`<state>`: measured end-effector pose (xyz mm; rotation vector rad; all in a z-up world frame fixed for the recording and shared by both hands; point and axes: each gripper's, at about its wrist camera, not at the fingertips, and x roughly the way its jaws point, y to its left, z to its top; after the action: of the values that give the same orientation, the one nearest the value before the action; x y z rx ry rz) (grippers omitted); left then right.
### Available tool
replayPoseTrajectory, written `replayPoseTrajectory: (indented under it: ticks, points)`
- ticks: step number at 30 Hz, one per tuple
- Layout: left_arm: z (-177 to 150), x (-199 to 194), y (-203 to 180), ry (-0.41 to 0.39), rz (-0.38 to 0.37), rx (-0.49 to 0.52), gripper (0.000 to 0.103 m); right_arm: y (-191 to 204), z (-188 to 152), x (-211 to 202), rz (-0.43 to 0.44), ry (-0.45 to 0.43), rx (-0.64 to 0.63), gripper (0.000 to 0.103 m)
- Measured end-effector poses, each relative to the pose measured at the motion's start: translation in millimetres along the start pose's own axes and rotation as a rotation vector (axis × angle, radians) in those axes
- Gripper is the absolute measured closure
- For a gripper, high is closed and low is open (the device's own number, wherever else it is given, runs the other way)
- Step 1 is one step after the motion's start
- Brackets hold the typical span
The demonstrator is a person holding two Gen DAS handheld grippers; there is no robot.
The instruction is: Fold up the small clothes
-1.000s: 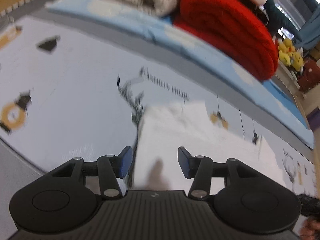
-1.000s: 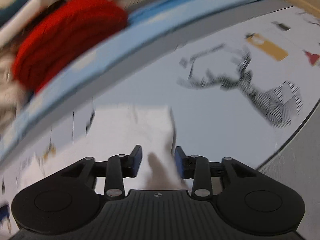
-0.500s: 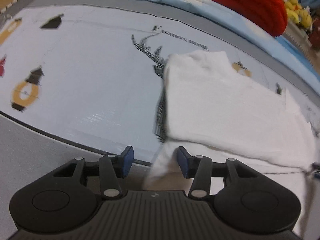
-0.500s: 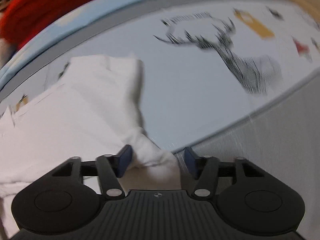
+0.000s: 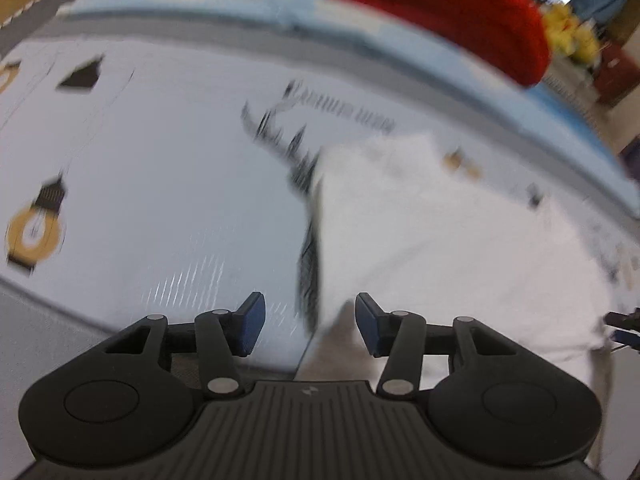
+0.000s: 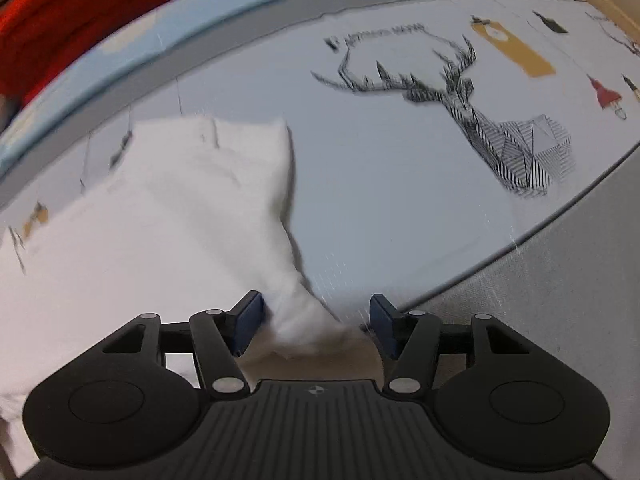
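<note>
Printed with a deer, the bench (image 6: 400, 200) carries the white garment (image 6: 180, 216). Your left hand-held gripper (image 5: 306, 322) and right hand-held gripper (image 6: 316, 324) have just spread wide, letting its near corners go; that fold looks laid.

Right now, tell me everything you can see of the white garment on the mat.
The white garment is soft, plain cloth, apparently knit or fleece, with no visible print. It lies mostly flat on the printed mat, apparently doubled over, its far edge square-cornered near the deer drawing. The near edge drapes off the mat's front. One bunched corner sits between the open fingers of the right claw; another rises into the open left claw. Blur hides seams and whether the pads touch it.
</note>
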<state>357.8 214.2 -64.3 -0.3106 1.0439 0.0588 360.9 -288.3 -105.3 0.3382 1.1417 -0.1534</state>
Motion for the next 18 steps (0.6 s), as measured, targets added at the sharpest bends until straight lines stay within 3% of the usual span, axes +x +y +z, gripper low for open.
replayPoseTrajectory:
  ticks: [3, 5, 7, 10, 14, 18]
  points:
    - [2, 7, -4, 0.021, -0.002, 0.037, 0.048, 9, 5, -11, 0.028, -0.062, -0.049, 0.044]
    - [-2, 21, -5, 0.104, 0.046, 0.083, 0.047, 9, 7, 0, -0.005, -0.016, -0.073, 0.044]
    - [0, 18, -7, 0.101, 0.047, 0.105, 0.047, 1, 7, 11, -0.030, 0.046, -0.036, 0.043]
    - [13, -12, -12, 0.003, -0.001, 0.110, 0.047, 1, 14, -2, -0.013, 0.021, 0.001, 0.045]
    - [15, -61, -23, -0.157, -0.038, 0.184, 0.047, 16, 25, -52, 0.043, -0.164, -0.069, 0.045]
    - [-8, -102, -32, -0.286, -0.019, 0.228, 0.047, 20, 31, -95, 0.090, -0.304, -0.093, 0.045]
